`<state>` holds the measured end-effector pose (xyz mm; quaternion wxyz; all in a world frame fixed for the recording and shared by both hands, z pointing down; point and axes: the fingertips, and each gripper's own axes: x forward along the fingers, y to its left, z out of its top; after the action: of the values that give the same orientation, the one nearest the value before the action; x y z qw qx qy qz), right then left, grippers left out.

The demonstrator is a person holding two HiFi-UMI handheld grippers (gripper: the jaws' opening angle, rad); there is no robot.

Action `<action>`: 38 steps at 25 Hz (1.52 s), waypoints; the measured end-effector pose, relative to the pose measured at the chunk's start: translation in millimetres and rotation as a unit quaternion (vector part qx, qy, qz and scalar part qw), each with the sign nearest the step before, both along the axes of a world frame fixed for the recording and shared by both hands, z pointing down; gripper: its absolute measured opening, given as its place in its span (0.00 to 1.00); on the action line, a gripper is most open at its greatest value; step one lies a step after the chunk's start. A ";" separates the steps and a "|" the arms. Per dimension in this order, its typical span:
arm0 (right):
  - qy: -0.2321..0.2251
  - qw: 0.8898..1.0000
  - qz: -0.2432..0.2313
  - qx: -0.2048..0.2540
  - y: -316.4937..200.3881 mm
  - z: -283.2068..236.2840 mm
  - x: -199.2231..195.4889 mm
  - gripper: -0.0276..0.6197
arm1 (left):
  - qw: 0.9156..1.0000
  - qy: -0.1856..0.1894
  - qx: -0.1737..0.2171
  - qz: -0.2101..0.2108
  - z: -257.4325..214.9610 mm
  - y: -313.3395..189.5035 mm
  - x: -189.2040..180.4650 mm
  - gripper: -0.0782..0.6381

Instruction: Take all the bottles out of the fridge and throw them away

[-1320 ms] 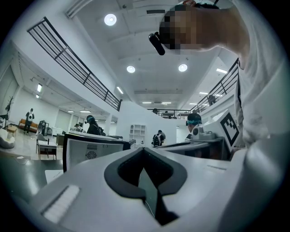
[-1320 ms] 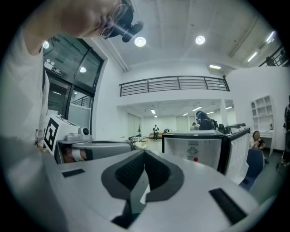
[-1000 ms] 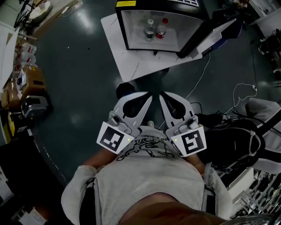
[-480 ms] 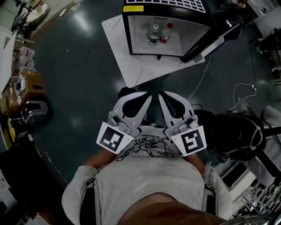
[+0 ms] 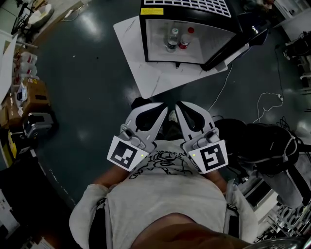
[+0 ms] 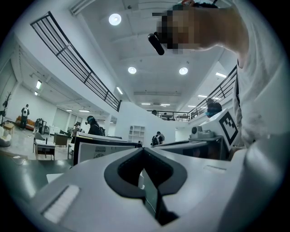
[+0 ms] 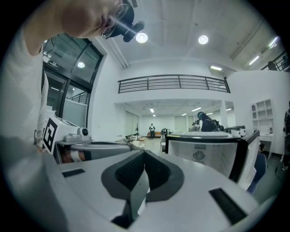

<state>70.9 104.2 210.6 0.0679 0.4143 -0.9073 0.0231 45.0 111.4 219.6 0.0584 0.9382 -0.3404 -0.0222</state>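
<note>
Right now I hold both grippers close against my chest, side by side, their tips pointing out toward the fridge [image 5: 194,7]. The jaws of my left gripper [image 5: 162,109] are pressed together with nothing between them; its own view shows the two dark pads meeting in one thin seam. My right gripper [image 5: 180,108] is the same, jaws closed tight on nothing.

The fridge stands on a white table [image 5: 146,73] ahead of me, well apart from both grippers, with dark floor [image 5: 87,73] between us. Its door [image 5: 228,41] is swung open to the right. Inside, two bottles stand just beside each other near the middle of the compartment: a clear bottle [image 5: 172,39] on the left and a red-capped bottle [image 5: 185,38] on the right. Neither gripper touches them.

A black bag [image 5: 272,146] lies on the floor to my right, and a cardboard box [image 5: 36,92] sits off to my left.
</note>
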 end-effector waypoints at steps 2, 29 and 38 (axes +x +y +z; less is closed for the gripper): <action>-0.001 1.000 0.000 -0.003 -1.9 1.8 0.3 0.06 | 1.000 0.000 -0.001 0.001 0.5 -1.5 0.7 0.12; -0.010 1.000 0.011 0.002 -76.1 -0.4 68.1 0.06 | 1.000 -0.008 -0.001 0.007 0.0 -73.3 66.5 0.12; -0.016 1.000 -0.004 0.004 -116.7 -0.7 95.6 0.06 | 1.000 -0.013 -0.002 -0.006 -0.3 -112.2 94.9 0.12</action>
<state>166.6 -12.5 209.9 0.0516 0.4104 -0.9101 0.0256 139.9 -0.8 219.3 0.0552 0.9362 -0.3471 -0.0095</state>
